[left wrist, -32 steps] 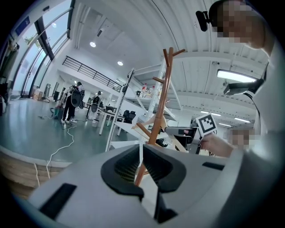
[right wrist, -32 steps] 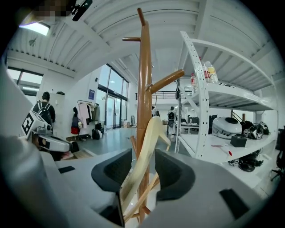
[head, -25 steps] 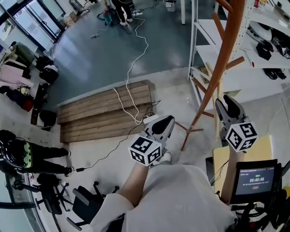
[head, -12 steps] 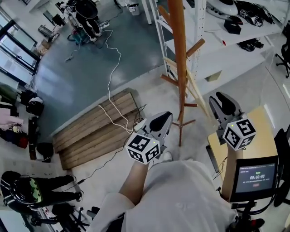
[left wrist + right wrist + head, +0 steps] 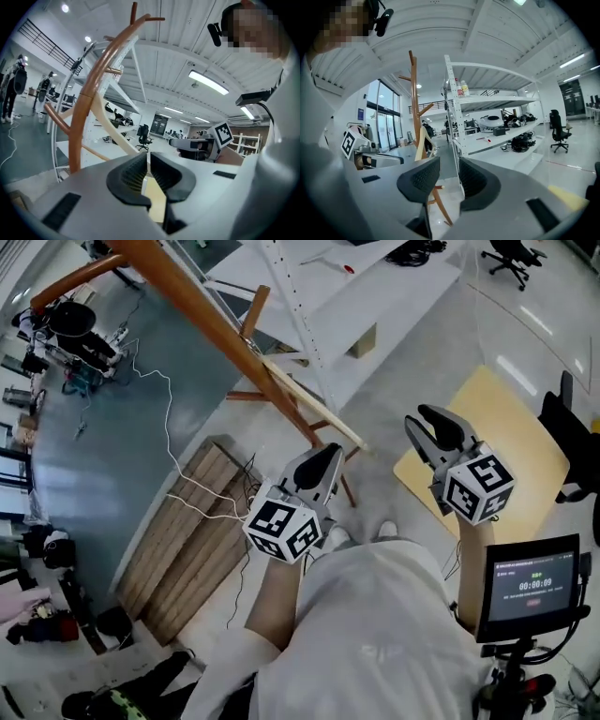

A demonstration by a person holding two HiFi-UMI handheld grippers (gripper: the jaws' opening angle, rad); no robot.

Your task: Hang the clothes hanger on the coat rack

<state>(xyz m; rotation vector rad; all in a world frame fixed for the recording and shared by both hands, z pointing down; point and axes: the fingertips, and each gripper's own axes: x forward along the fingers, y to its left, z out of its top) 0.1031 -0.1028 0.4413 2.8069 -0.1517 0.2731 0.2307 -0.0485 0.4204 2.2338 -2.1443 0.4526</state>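
The brown wooden coat rack (image 5: 206, 315) slants across the upper left of the head view, with pegs branching off its pole. A pale wooden hanger (image 5: 314, 409) rests against its lower part. My left gripper (image 5: 328, 454) is below the hanger's lower end, shut with only a slit between its pads and nothing in it. My right gripper (image 5: 433, 418) is to the right of the rack, open and empty. In the left gripper view the rack (image 5: 86, 93) and hanger (image 5: 105, 124) rise beyond the left gripper (image 5: 146, 161). Past the right gripper (image 5: 449, 171) stand the rack (image 5: 415, 108) and hanger (image 5: 423, 143).
White metal shelving (image 5: 309, 296) stands right behind the rack. A yellow floor mat (image 5: 506, 427) lies at right beside a dark office chair (image 5: 572, 446). A wooden pallet (image 5: 178, 540) and a white cable (image 5: 169, 427) lie at left. A small screen (image 5: 534, 582) is at lower right.
The head view has swung, so the rack now slants across the upper left instead of standing upright at centre. Both grippers keep their places in front of the body, jaws unchanged.
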